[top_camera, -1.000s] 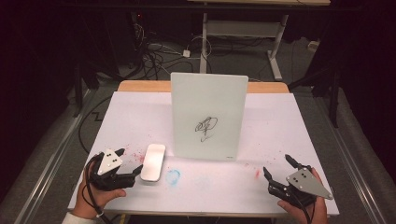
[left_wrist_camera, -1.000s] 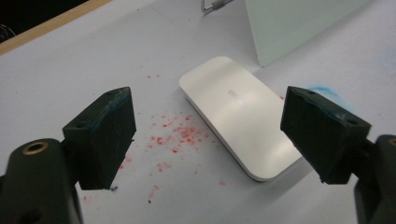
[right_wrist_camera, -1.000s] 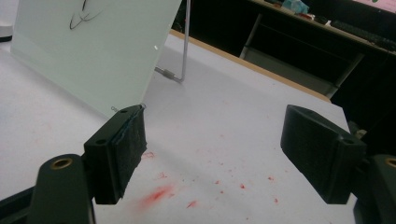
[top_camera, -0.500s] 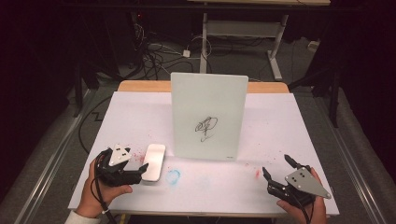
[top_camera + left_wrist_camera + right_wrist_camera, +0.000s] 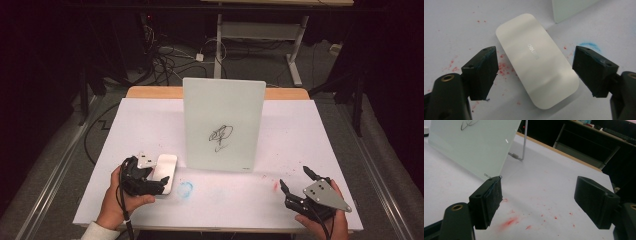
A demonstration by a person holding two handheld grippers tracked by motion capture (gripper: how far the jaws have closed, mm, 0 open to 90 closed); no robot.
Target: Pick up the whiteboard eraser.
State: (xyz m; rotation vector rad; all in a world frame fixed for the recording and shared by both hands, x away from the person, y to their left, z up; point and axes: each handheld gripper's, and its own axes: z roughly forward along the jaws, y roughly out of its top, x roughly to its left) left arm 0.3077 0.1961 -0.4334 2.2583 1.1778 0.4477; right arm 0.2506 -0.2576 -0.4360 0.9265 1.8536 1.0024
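Note:
A flat white rounded block, an eraser [image 5: 165,171] [image 5: 537,60], lies on the white table sheet [image 5: 300,135] left of an upright glass drawing board [image 5: 223,124] that carries a black scribble [image 5: 220,135]. My left gripper [image 5: 156,184] hangs just over the eraser's near end. In the left gripper view its jaws stand wide apart on either side of the eraser without touching it. My right gripper [image 5: 296,183] rests open near the front right edge, nothing between its jaws. The board's lower corner [image 5: 491,173] and wire stand [image 5: 524,142] show beyond them.
A blue smudge [image 5: 185,189] marks the sheet right of the eraser, and red smears [image 5: 275,186] [image 5: 510,221] lie between the board and my right gripper. Cables and desk frames [image 5: 260,35] stand on the dark floor behind the table.
My left gripper has moved right and forward, from beside the eraser to over its near end, jaws now straddling it. The right gripper has stayed put.

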